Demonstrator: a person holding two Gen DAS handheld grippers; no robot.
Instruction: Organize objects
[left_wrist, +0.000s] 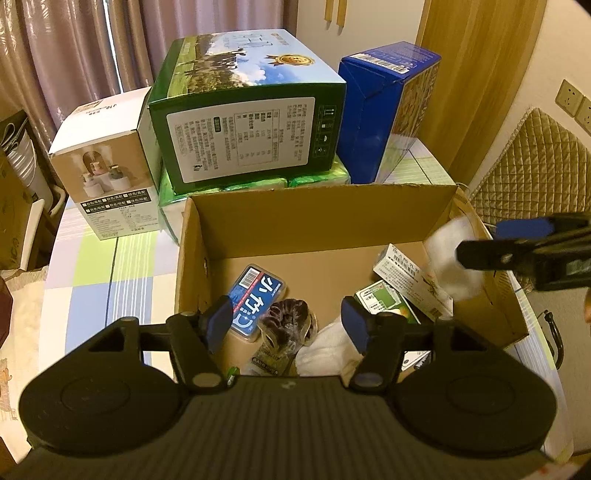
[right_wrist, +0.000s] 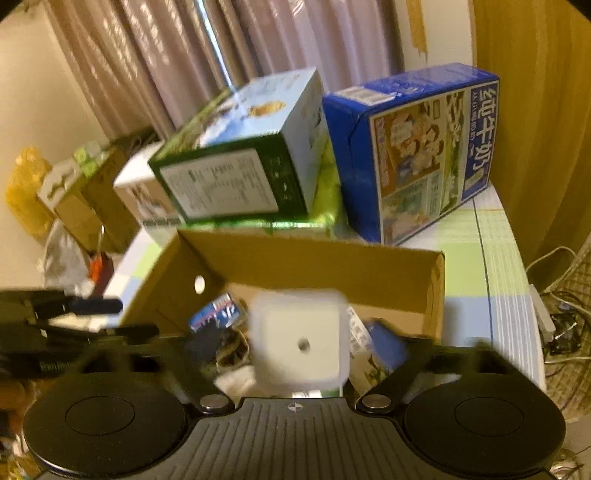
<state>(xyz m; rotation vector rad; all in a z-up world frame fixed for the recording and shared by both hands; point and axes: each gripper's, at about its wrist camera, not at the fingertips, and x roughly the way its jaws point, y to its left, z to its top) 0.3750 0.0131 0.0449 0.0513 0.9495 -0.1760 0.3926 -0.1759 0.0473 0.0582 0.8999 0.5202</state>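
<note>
An open cardboard box holds a blue case, a dark brown packet, a white cloth and green-and-white cartons. My left gripper hangs open over the box's near side, nothing between its fingers. My right gripper is over the same box, its fingers spread wide. A blurred white cube sits between them with a gap on each side. In the left wrist view that gripper reaches in from the right, the white cube just off its tips.
Behind the cardboard box stand a white carton, a green milk carton on green packs, and a blue milk carton. A checked tablecloth covers the table. A quilted chair back is at right, curtains behind.
</note>
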